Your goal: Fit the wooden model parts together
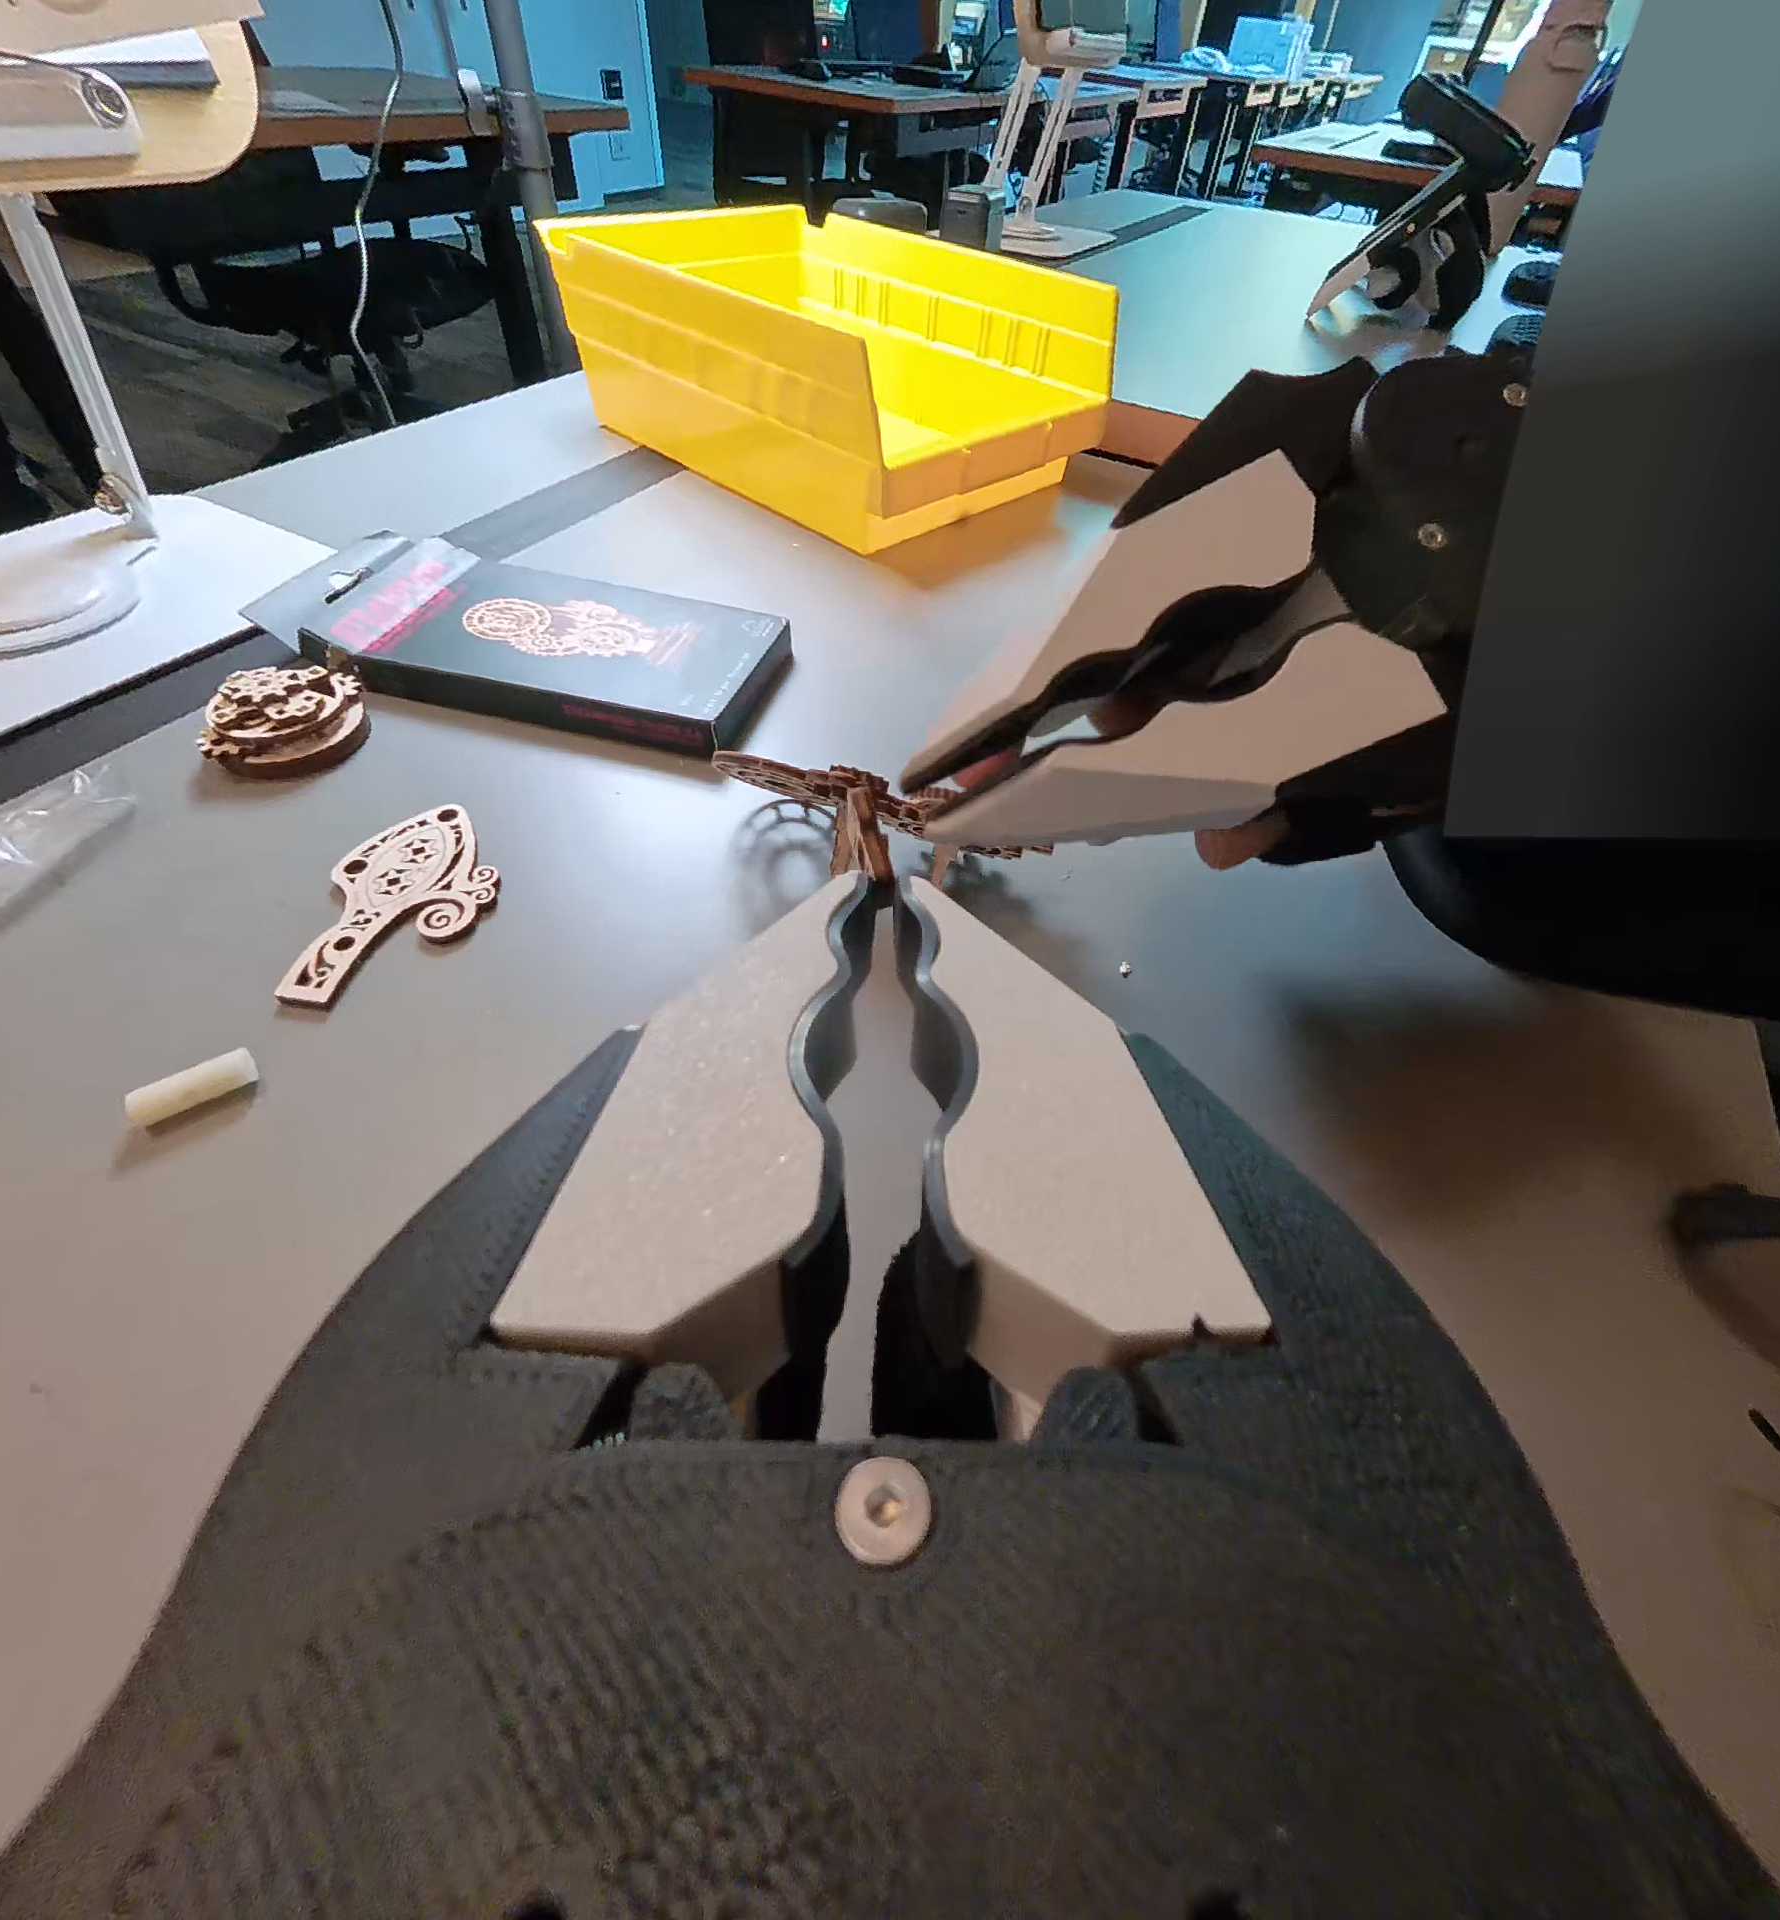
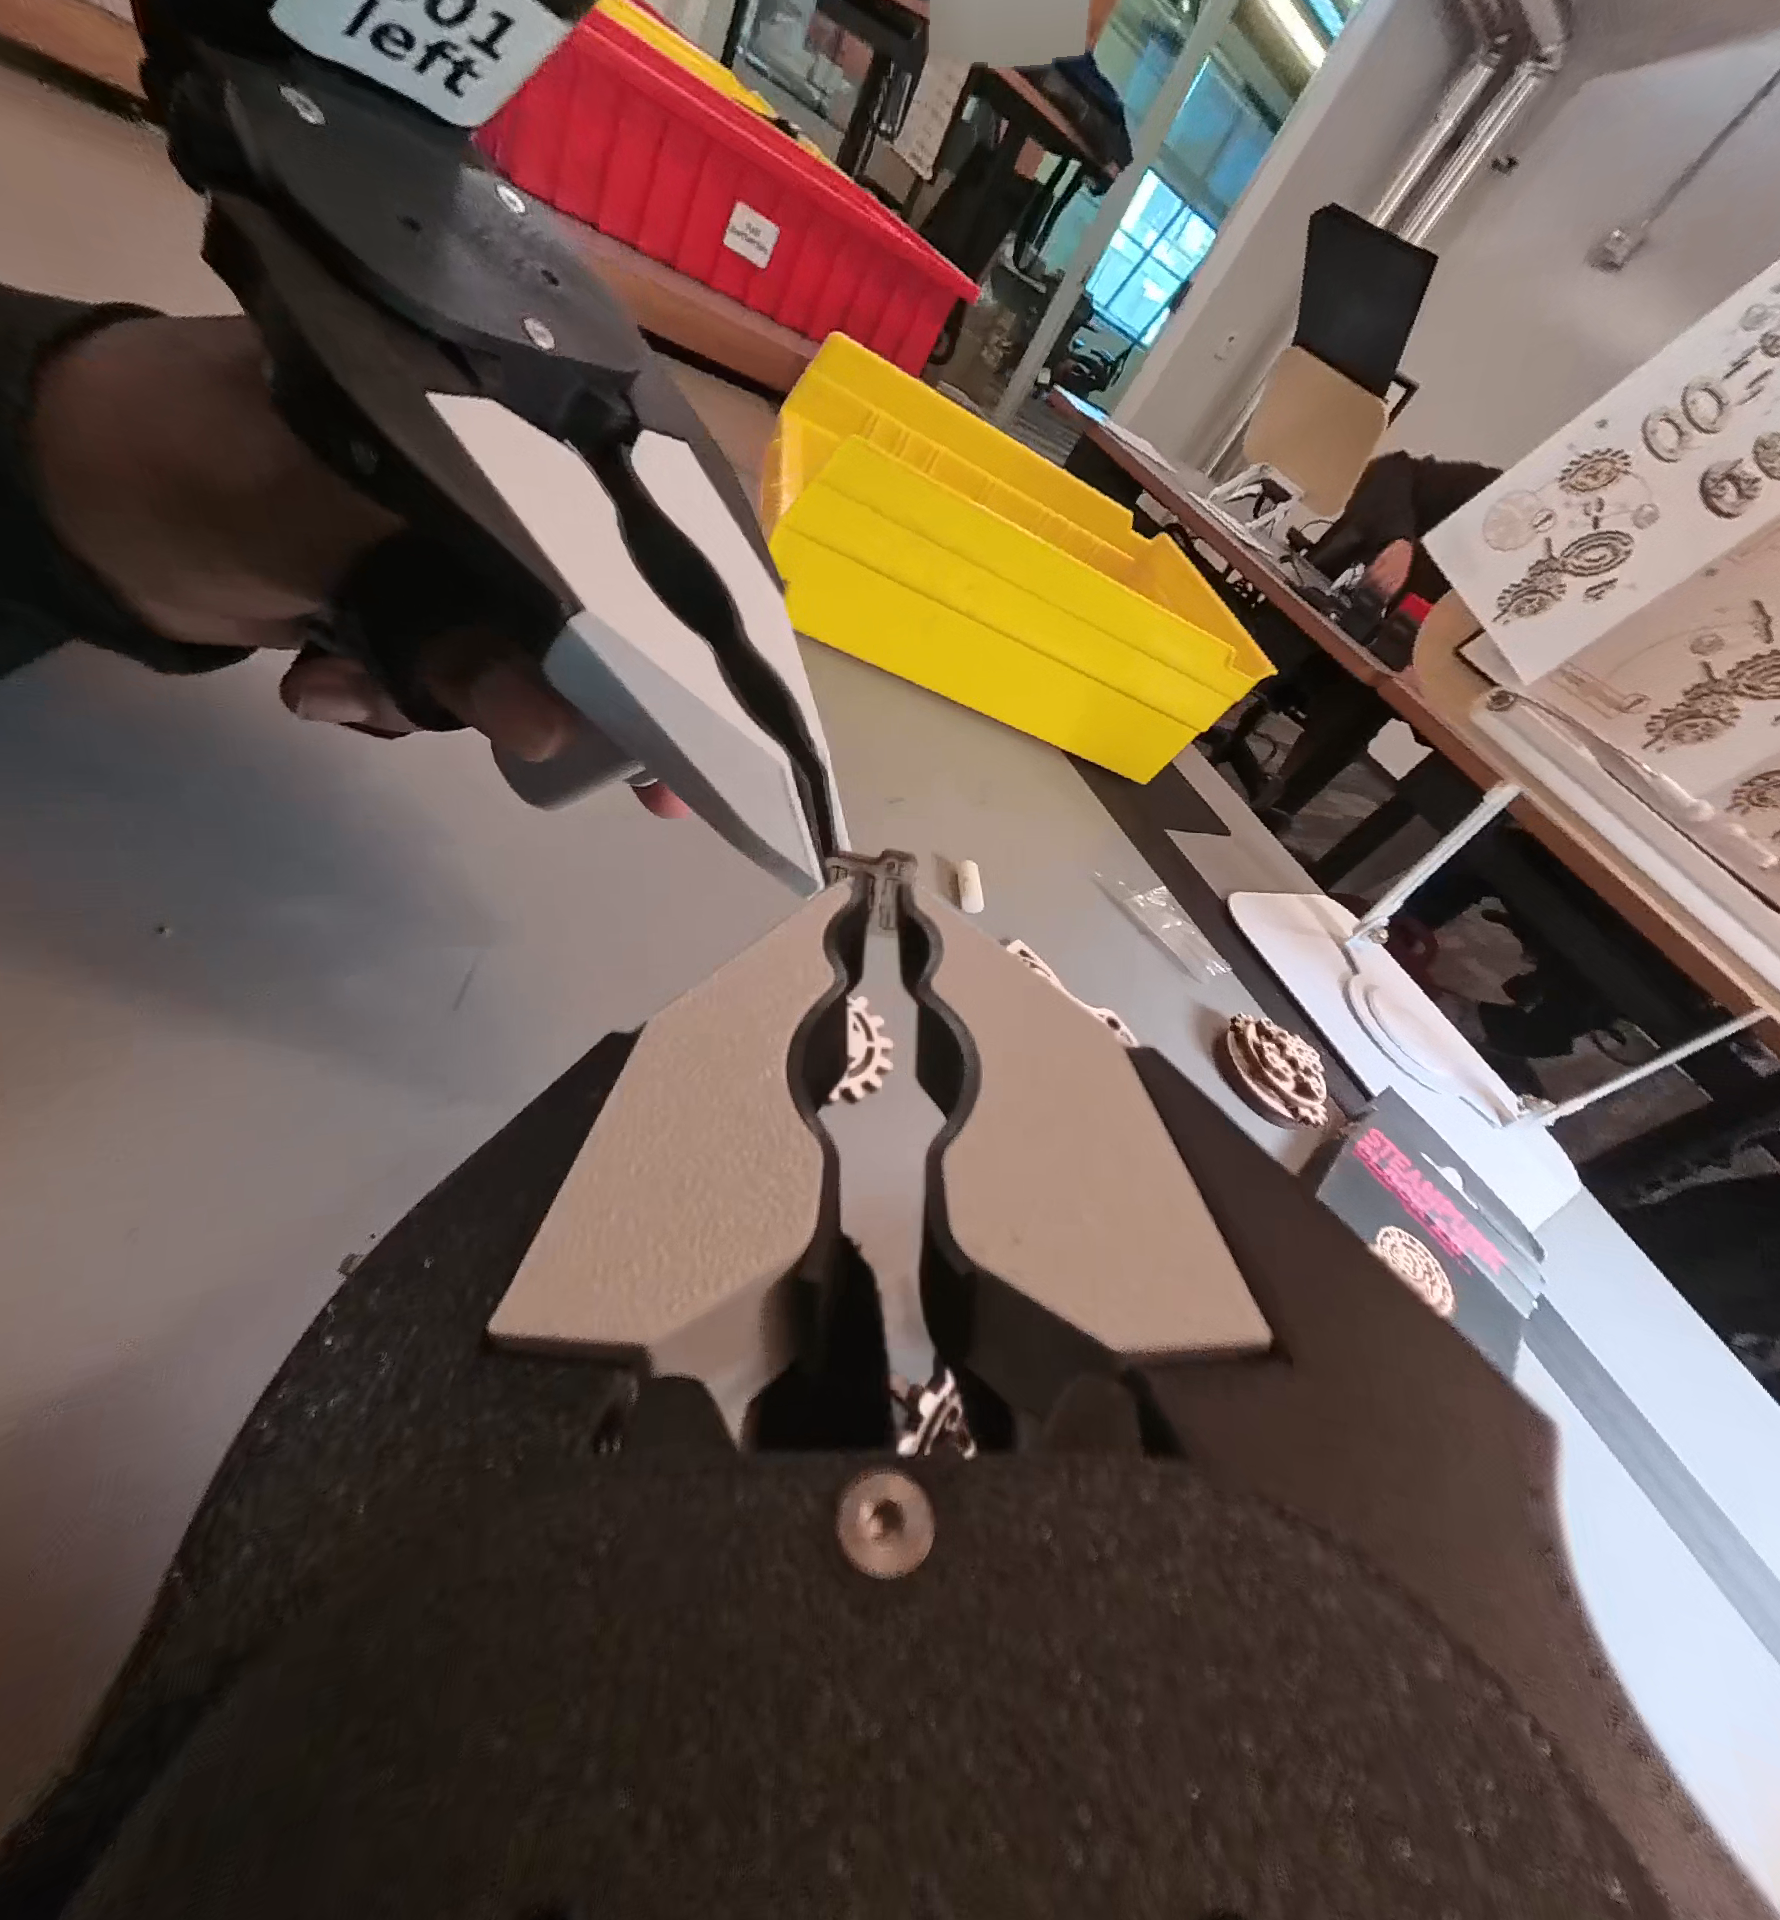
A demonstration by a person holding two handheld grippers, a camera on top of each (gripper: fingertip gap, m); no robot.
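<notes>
Both tools met over the middle of the grey surface (image 1: 553, 1039), in the joining step of the model. The left hand-held gripper (image 1: 878, 881) was nearly closed, its tips pinching the upright stem of a small dark-brown wooden assembly (image 1: 855, 821). The right hand-held gripper (image 2: 870, 891) was likewise almost shut, clamped on the same assembly from the other side, so the piece hung between the two, just above the surface. It looked like thin laser-cut gears and toothed plates crossed on a short post, lacy and fragile.

The next move probably calls for a slow, straight press with little twist, since the teeth could snap.

Nearby lay a pale ornamental wooden paddle (image 1: 392, 899), a finished round gear stack (image 1: 281, 717), a black kit box (image 1: 564, 665), a white stub (image 1: 192, 1086) and a yellow bin (image 1: 834, 364), all apart from the work
</notes>
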